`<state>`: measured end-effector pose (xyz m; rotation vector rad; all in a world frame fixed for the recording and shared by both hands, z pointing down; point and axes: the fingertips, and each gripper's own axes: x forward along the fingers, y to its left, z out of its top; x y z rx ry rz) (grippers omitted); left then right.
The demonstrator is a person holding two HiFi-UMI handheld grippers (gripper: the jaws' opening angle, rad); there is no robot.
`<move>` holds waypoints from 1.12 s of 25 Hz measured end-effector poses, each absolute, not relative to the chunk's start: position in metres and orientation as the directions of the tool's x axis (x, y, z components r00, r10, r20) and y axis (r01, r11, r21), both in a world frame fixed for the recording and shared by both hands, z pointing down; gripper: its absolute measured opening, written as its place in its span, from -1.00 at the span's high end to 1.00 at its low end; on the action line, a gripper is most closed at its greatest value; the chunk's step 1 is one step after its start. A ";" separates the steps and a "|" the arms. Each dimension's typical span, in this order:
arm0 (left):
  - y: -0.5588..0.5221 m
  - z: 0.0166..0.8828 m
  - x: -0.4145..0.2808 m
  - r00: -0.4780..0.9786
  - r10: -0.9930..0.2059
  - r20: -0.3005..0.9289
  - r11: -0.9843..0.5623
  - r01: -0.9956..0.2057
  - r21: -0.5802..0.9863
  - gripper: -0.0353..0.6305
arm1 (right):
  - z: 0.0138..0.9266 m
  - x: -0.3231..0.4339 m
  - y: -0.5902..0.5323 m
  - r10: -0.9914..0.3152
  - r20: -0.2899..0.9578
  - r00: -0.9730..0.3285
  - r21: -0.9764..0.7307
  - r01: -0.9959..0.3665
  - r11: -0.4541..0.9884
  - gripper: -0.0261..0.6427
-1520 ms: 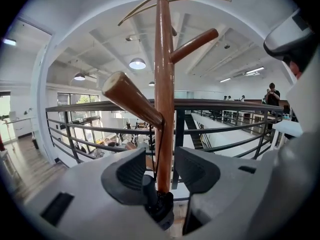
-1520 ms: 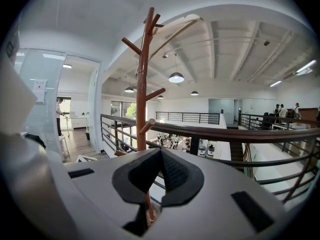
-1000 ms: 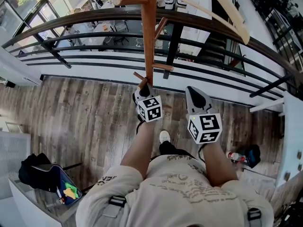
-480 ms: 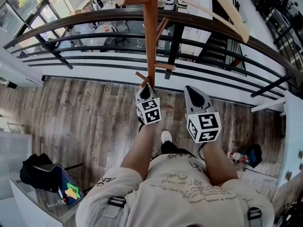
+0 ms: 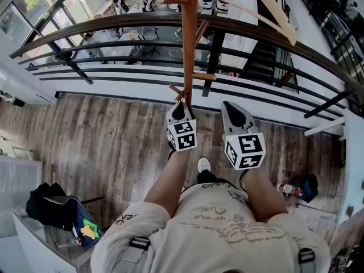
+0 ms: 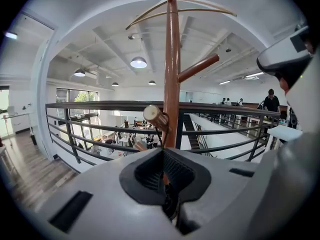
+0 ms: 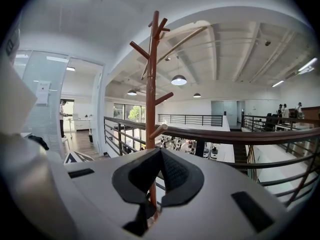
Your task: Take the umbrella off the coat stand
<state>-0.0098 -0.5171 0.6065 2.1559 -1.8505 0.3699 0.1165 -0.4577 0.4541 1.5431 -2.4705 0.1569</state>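
Observation:
The brown wooden coat stand (image 5: 188, 50) rises just in front of me, before the balcony railing. My left gripper (image 5: 181, 108) is right at its pole, shut. In the left gripper view a thin dark cord (image 6: 161, 134) runs from a short peg (image 6: 156, 118) on the coat stand (image 6: 171, 84) down into the shut left gripper (image 6: 163, 153). The umbrella's body is hidden from every view. My right gripper (image 5: 232, 110) hovers to the right of the pole, shut and holding nothing. In the right gripper view the right gripper (image 7: 159, 151) has the coat stand (image 7: 151, 84) straight ahead.
A dark curved railing (image 5: 114, 24) runs behind the stand, with a drop to a lower floor beyond it. A black bag (image 5: 57, 209) with coloured items lies at bottom left. A bottle (image 5: 286, 188) and a dark bag lie at right. People stand far off (image 6: 271, 101).
Both grippers have moved a little forward and upward toward the stand. The left one stays shut at the pole and the right one keeps beside it.

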 end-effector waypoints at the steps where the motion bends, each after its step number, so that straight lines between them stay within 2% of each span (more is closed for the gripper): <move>1: -0.514 0.604 -0.011 0.150 -0.920 0.363 -0.146 -0.989 0.037 0.88 | 0.452 0.114 -0.455 -0.873 0.241 -0.424 0.028 -0.896 0.443 0.92; 19: -0.436 0.564 -0.054 0.150 -0.926 0.347 -0.166 -0.986 -0.018 0.88 | 0.426 0.054 -0.401 -0.850 0.177 -0.495 -0.007 -0.865 0.502 0.92; 28: -0.386 0.500 -0.087 0.203 -0.937 0.284 -0.218 -0.976 -0.023 0.88 | 0.420 0.016 -0.370 -0.849 0.145 -0.508 -0.060 -0.861 0.505 0.92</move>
